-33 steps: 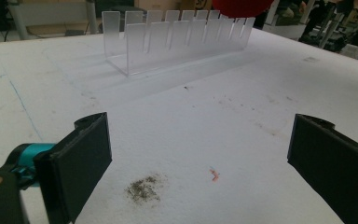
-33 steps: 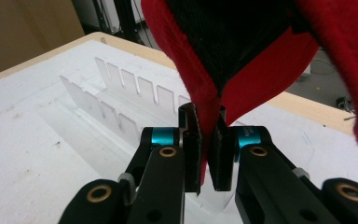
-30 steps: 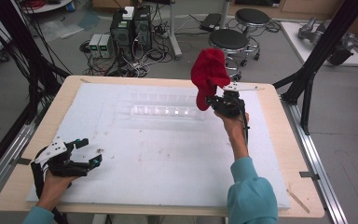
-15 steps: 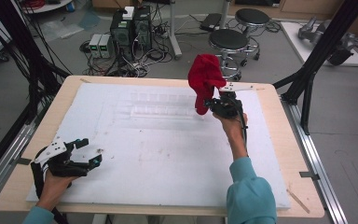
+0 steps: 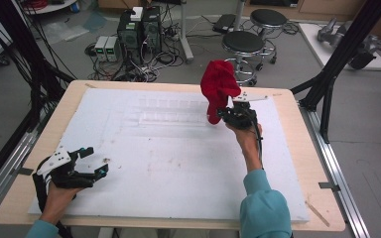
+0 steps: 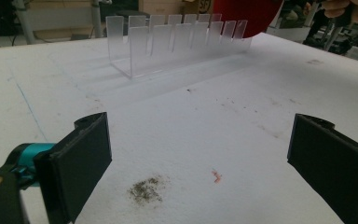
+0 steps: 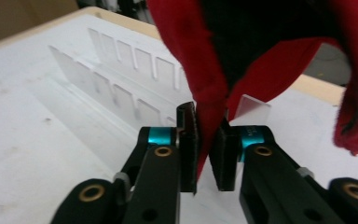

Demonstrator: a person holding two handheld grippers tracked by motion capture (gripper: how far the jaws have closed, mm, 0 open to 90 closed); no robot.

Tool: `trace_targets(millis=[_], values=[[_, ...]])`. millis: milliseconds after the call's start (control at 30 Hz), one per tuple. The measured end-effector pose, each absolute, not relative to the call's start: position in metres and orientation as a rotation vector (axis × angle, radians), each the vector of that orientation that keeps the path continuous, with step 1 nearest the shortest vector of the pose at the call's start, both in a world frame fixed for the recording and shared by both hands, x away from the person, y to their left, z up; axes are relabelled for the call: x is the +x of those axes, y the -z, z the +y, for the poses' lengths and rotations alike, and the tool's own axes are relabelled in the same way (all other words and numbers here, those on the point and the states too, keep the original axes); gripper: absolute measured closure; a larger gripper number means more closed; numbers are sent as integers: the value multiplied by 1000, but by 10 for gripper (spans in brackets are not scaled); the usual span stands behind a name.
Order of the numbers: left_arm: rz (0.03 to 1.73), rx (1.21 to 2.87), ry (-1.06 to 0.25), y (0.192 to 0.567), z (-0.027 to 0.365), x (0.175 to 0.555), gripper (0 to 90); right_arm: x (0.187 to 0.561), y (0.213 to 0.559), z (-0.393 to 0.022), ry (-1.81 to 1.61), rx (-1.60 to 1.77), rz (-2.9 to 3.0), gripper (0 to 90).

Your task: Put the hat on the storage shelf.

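Item: red cloth (image 5: 218, 89), bunched, raised above the far right part of the white surface (image 5: 178, 168). Its lower edge is pinched between the jaws of the right gripper (image 5: 224, 115); the jaws have just been easing apart slightly, cloth between them and the pads on it in the right gripper view (image 7: 209, 135).

Relation: the clear slotted rack (image 5: 173, 113) lies just left of the cloth, long axis running left to right, its right end nearest the right gripper.

Left gripper (image 5: 92, 161): near left corner, jaws spread wide, nothing between them, well apart from rack and cloth.
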State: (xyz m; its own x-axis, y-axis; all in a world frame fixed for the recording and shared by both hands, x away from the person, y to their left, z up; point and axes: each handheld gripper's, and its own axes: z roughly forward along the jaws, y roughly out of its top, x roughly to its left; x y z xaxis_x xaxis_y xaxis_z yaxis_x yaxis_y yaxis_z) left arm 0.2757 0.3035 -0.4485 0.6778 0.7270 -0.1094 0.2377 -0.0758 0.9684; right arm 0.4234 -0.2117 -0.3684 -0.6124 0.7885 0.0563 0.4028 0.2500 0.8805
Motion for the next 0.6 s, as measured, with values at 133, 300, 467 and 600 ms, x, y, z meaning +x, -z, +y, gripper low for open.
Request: trace_targets(millis=[133,300,467,600], values=[[806,1627,-502,448,304,275,65,420,371,-212,-1290,1058,2109,671],[803,1618,-514,448,304,275,66,419,371,-211,-1256,1072,2090,560],[801,1599,-534,448,306,275,66,409,373,-212,-1241,1146,2042,257],[808,1576,-561,449,307,276,65,384,376,-226,-1269,1142,1984,114]])
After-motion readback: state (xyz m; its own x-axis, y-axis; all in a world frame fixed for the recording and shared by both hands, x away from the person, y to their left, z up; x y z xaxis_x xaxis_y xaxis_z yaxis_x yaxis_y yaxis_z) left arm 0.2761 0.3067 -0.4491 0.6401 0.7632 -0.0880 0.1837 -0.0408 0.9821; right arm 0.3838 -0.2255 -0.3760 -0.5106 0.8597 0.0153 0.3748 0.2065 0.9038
